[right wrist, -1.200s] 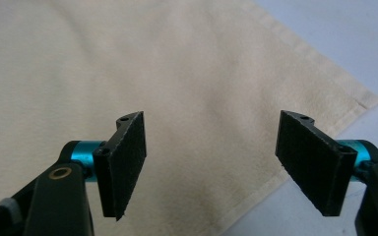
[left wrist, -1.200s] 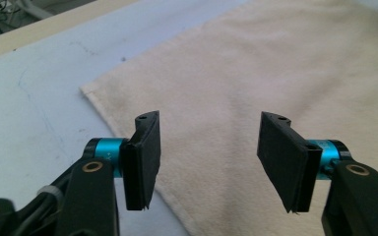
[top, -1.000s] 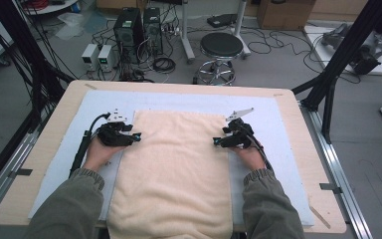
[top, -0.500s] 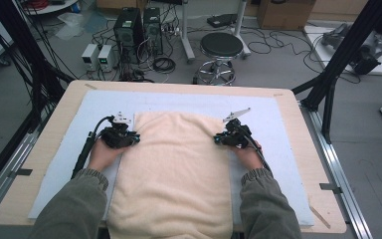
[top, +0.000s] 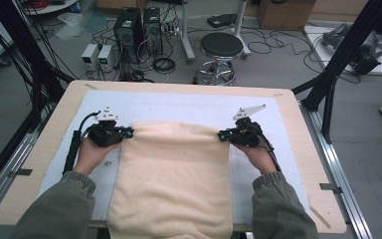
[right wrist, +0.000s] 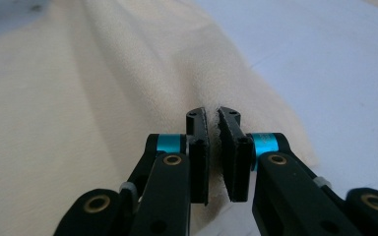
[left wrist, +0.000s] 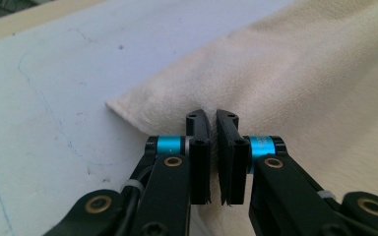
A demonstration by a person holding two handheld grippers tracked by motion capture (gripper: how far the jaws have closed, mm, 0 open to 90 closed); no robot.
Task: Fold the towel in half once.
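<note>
A cream towel (top: 174, 179) lies on the pale mat (top: 179, 104) and hangs over the table's near edge. My left gripper (top: 128, 133) is at the towel's far left corner, shut on its edge. In the left gripper view the towel (left wrist: 300, 73) bunches between the nearly closed jaws of my left gripper (left wrist: 212, 118). At the far right corner my right gripper (top: 221, 134) holds the towel in the same way. The right gripper view shows my right gripper (right wrist: 212, 115) with a fold of the towel (right wrist: 78, 98) pinched between its jaws.
The wooden table rim (top: 40, 149) frames the mat. Bare mat lies beyond the towel and at both sides. A stool (top: 221, 47), computer cases (top: 134, 25) and cables stand on the floor behind the table. Black frame posts (top: 338, 64) rise at the right.
The towel's far edge now lies a little nearer to me. My left gripper has shifted slightly left and the right slightly right; both keep their hold on the corners.
</note>
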